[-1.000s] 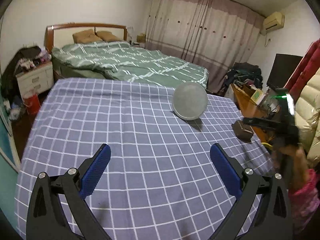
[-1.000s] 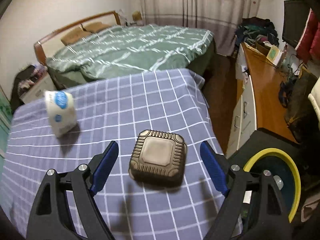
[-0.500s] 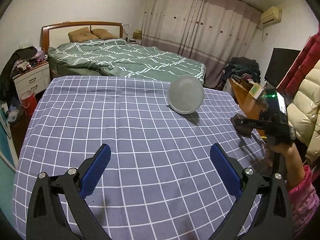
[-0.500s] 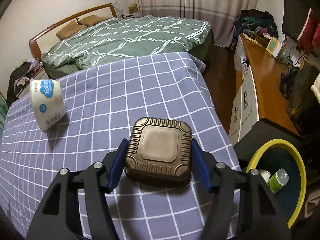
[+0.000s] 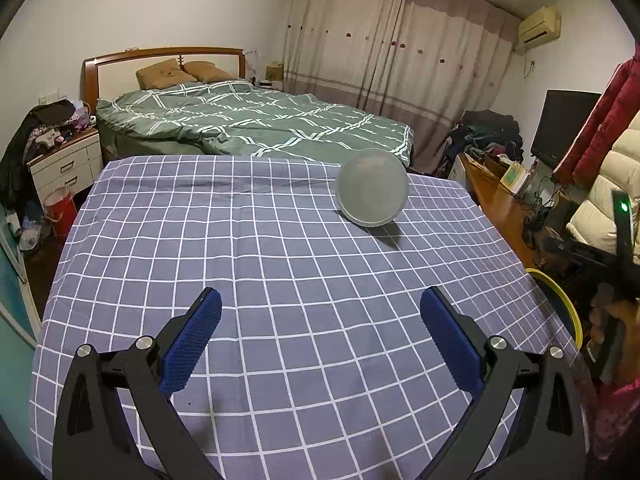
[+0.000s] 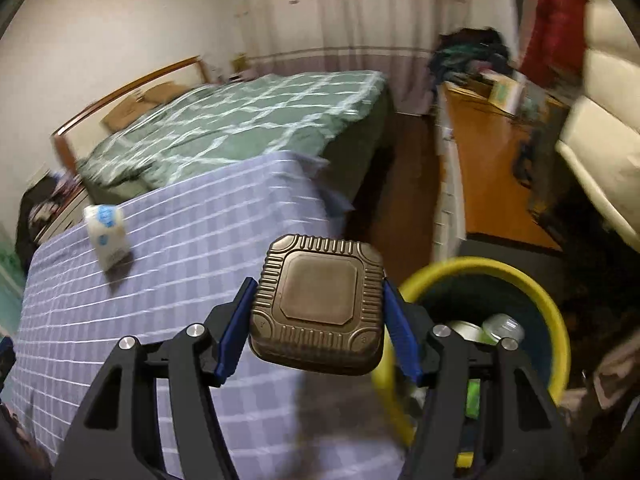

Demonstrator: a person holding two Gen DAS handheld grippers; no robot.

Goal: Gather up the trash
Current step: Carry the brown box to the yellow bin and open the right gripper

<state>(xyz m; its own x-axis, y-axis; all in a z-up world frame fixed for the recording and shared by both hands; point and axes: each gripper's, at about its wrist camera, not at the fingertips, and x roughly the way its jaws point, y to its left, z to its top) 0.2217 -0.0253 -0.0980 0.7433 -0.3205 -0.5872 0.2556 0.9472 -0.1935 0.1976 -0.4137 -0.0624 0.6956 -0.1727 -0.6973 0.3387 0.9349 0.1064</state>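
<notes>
My right gripper is shut on a brown ribbed square container, lifted off the checked cloth and held near the table's right edge. Just right of it and lower stands a yellow-rimmed bin with a cup and bottle inside. A white paper cup with blue print lies on its side on the purple checked cloth; in the left wrist view its round bottom faces me. My left gripper hangs open over the cloth, holding nothing. The right tool shows at that view's right edge.
A green quilted bed lies beyond the table. A wooden desk and clutter stand to the right, with a dark floor gap between. A nightstand and red bucket are at the left.
My right gripper closed on the brown container, lifted it off the cloth and swung right toward the yellow bin. The left gripper stayed open and nearly still.
</notes>
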